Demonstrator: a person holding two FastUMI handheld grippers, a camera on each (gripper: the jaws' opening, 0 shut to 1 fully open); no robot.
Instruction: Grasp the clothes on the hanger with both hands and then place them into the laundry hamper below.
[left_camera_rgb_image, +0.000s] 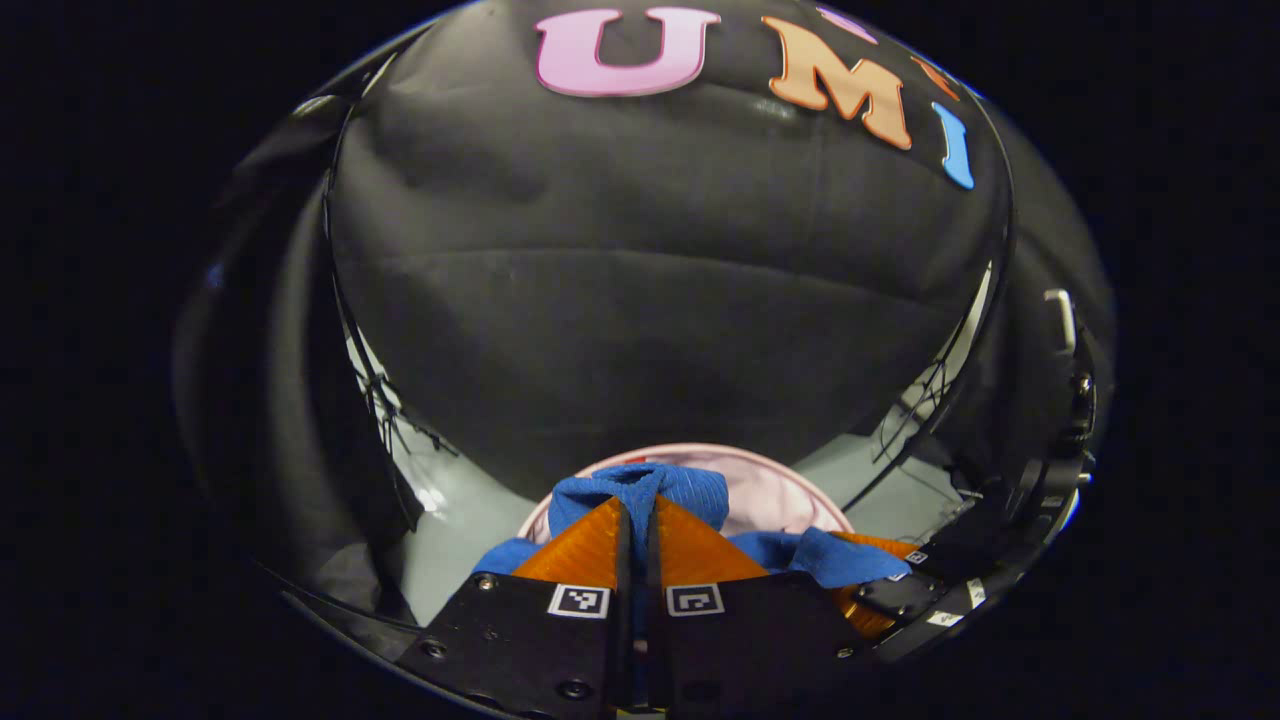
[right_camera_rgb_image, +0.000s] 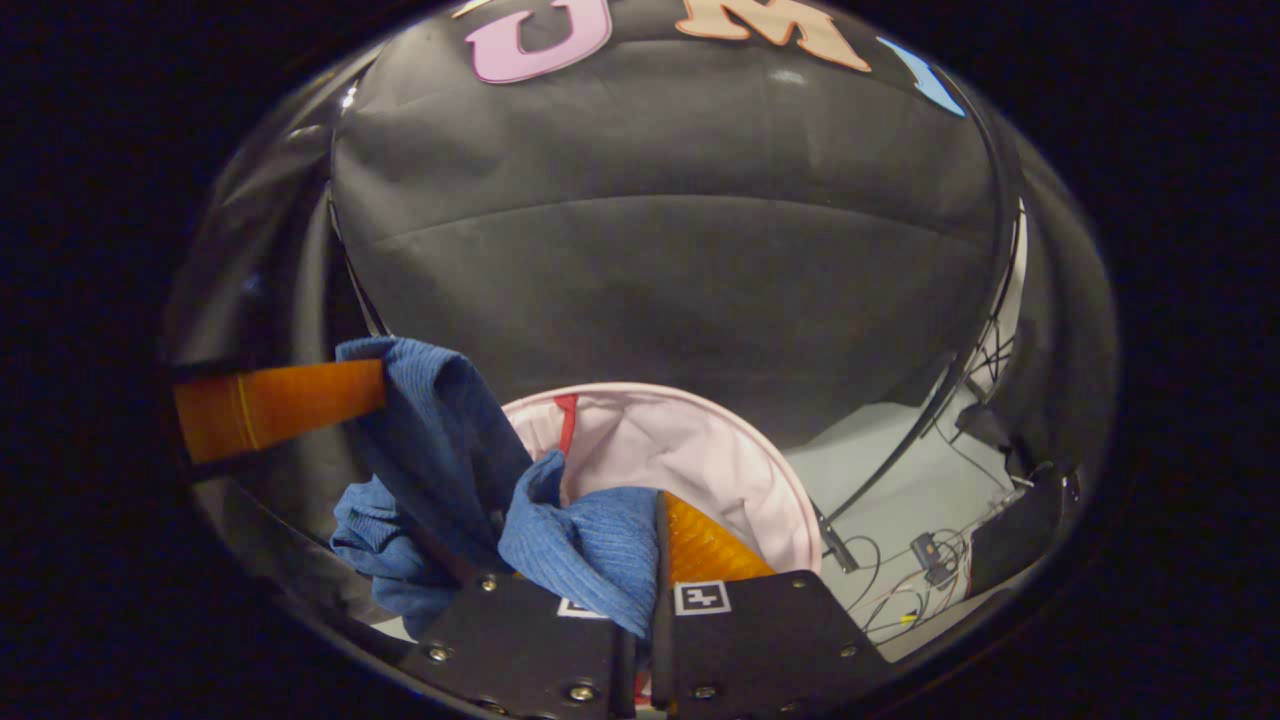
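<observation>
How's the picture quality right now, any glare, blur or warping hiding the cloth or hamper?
Left gripper view: dim booth, strong fisheye bend, blue garment sharp. Right gripper view: pink hamper brightly lit and clear, small shine spots on the wall cloth, no blur.

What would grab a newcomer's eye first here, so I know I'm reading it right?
The blue knit garment, bunched and stretched between both grippers: the right gripper pinches one fold, the left gripper another. Just beyond, the pale pink laundry hamper gapes open on the grey floor.
</observation>
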